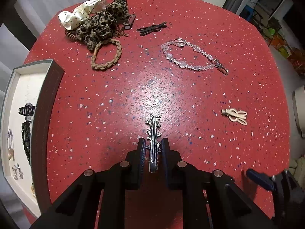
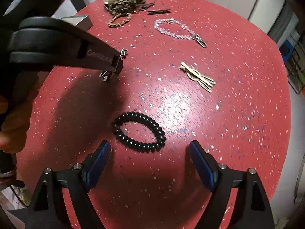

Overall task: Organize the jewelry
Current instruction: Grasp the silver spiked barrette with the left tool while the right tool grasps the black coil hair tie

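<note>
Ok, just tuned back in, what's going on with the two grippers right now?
The left gripper is shut on a silver star hair clip, holding it above the red table. The right gripper is open, hovering near a black spiral hair tie. The tray at the left already holds several pieces.

The left gripper (image 1: pixel 153 147) pinches a silver star hair clip (image 1: pixel 153 133) between its fingers (image 1: pixel 141 152), the clip pointing forward above the red speckled bench (image 1: pixel 133 87). Taking the clip as landmark: to its far left lies an open white box (image 1: pixel 47 95) with small pieces inside. To its right lies a cream bow-shaped clip (image 1: pixel 235 115). Beyond it to the right lies a clear bead bracelet (image 1: pixel 190 57). Beyond it to the left lies a braided tan hair tie (image 1: pixel 106 55), touching a heap of leopard and white scrunchies (image 1: pixel 95 21); a black clip (image 1: pixel 151 28) lies just beside the heap.
</note>
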The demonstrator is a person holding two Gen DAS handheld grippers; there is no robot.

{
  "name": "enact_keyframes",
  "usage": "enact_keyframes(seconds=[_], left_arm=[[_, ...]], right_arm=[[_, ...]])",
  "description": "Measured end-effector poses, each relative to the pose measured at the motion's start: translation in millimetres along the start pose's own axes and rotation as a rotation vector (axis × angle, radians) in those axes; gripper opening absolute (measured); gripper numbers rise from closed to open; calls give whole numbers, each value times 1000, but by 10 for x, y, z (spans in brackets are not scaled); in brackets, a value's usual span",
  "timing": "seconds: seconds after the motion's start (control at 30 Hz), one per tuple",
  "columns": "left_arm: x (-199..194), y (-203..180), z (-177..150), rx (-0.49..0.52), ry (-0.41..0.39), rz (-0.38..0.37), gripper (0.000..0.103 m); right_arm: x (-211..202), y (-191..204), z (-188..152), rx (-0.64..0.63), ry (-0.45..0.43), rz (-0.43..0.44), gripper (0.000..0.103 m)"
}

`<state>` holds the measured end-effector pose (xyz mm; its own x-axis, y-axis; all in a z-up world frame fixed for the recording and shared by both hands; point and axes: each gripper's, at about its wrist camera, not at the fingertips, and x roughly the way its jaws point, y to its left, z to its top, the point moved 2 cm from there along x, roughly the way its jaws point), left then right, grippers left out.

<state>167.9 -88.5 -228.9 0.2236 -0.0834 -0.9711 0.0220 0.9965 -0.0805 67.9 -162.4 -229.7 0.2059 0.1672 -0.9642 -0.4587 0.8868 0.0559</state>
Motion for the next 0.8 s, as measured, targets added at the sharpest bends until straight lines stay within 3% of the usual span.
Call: enact_keyframes(seconds=[0.37,0.57,0.67,0.73,0.8], left_arm=[[-133,341,-208,6,-5,-19,18],[-225,517,-362,12,-4,-24,18],[-322,688,-480,14,-2,-26,18],[-332,695,-504,16,-1,-26,18],[-340,713,-528,16,2,-27,18]], right_arm=[[142,298,71,-131,19,-55,86],[166,366,121,-137,28,-43,86],[132,376,134,-132,24,-40,76],[102,386,137,-127,21,-43,61],[100,391,143,-111,30,-43,58]])
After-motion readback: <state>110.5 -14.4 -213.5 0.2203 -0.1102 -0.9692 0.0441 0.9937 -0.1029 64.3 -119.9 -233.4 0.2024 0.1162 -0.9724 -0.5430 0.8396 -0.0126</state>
